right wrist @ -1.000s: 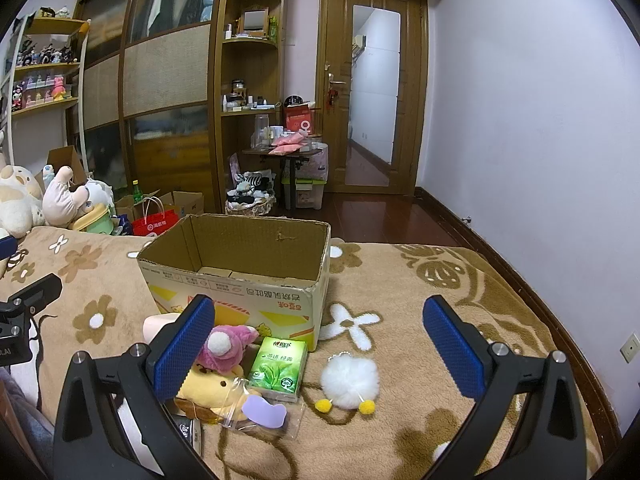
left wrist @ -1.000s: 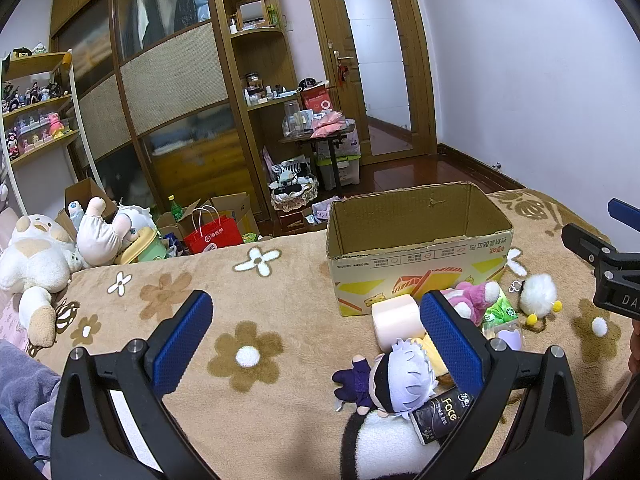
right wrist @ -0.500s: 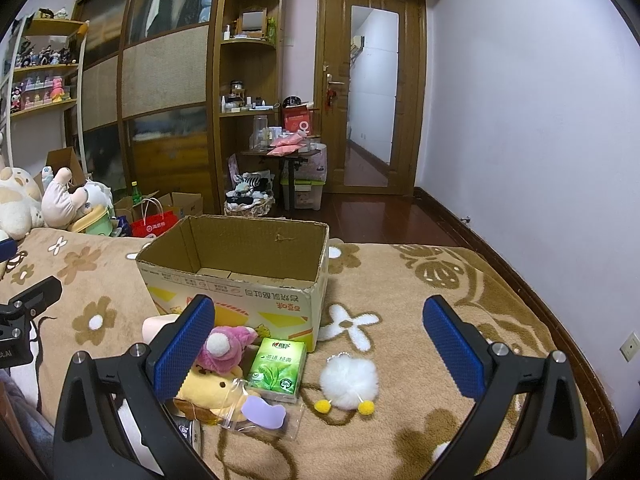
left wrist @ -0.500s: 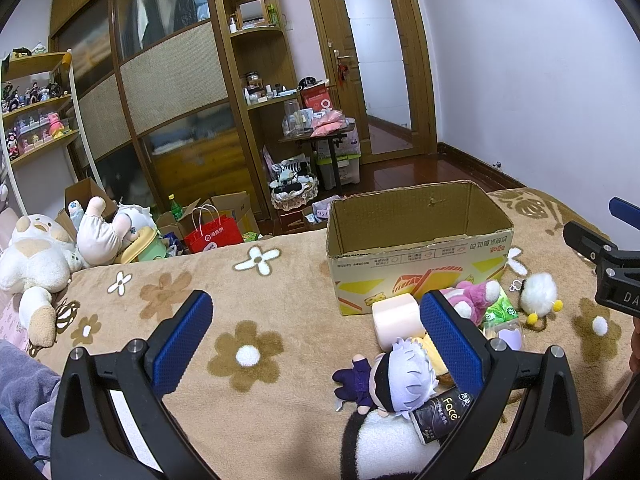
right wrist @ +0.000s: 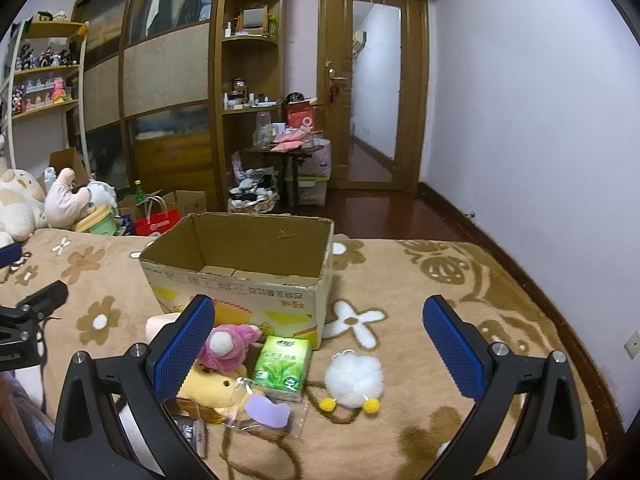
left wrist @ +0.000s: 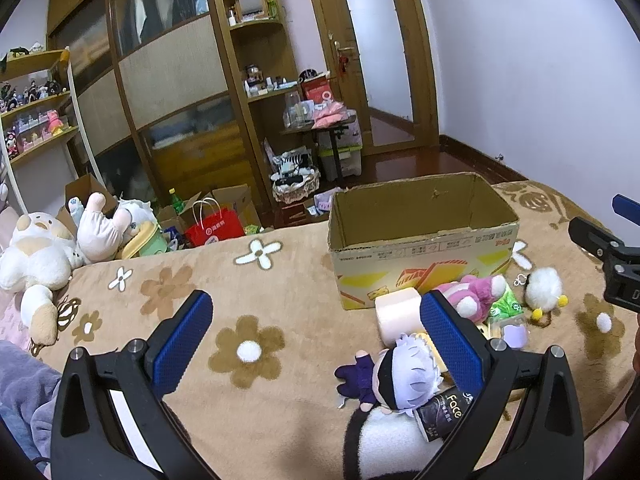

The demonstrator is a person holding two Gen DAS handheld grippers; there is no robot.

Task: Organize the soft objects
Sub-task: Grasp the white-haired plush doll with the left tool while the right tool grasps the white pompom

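- Both grippers hover over the flowered blanket (right wrist: 400, 288), and almost nothing has shifted over the last second: in the left wrist view the cardboard box (left wrist: 424, 236) and the toys have drifted only a touch, so the person is holding position, not reaching.
- The left gripper (left wrist: 316, 336) has its blue pads spread wide with nothing between them; the blanket shows through the gap.
- The right gripper (right wrist: 318, 344) is spread just as wide and carries nothing; the green tissue pack (right wrist: 283, 364) and the white pom-pom chick (right wrist: 354, 376) lie on the blanket below and between its fingers, untouched.
- The box stands open-topped in the middle of the blanket, and as far as its inside shows it looks empty, so the sorting has not yet begun.
- The soft things are heaped against the box's near side: a pink plush (right wrist: 228, 346) touching the box front, a yellow plush (right wrist: 212, 386) just beneath it, a pale pink block (left wrist: 398, 312), and a white-haired doll (left wrist: 404, 376) close under the left gripper's right finger.
- A small clear packet with a purple shape (right wrist: 268, 414) lies just beside the tissue pack.
- No change in the pile means no grasp is under way; this looks like the pause before a first pick.
- The chick sits most squarely in the right gripper's opening and apart from the heap, so it looks the easiest first grab.
- Bigger stuffed animals (left wrist: 36, 256) lie well apart at the blanket's far left edge.
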